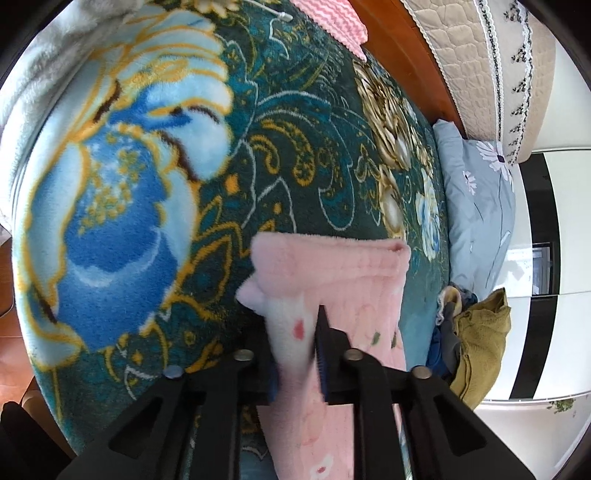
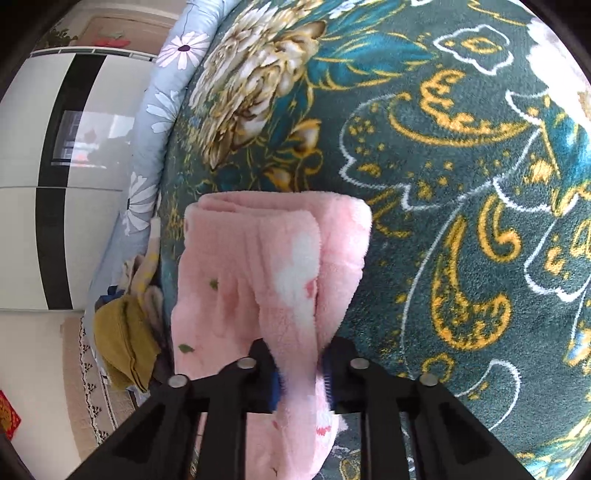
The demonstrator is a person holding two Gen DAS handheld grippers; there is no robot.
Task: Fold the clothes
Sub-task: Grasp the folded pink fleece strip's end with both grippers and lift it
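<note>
A fluffy pink garment [image 1: 332,273] with white patches and small flower prints hangs over the dark green flowered blanket [image 1: 280,155]. My left gripper [image 1: 295,332] is shut on a bunched white and pink edge of it. In the right wrist view the same pink garment [image 2: 258,258] shows a folded top edge. My right gripper [image 2: 299,354] is shut on a thick fold of that fleece above the green blanket [image 2: 443,184]. The lower fabric hangs down between the black gripper arms.
A mustard-yellow garment [image 1: 480,339] lies crumpled with other clothes at the blanket's edge, also seen as the yellow garment [image 2: 122,343]. A pale blue daisy-print quilt [image 1: 476,206] lies alongside. A pink ribbed cloth [image 1: 332,22] sits at the far end.
</note>
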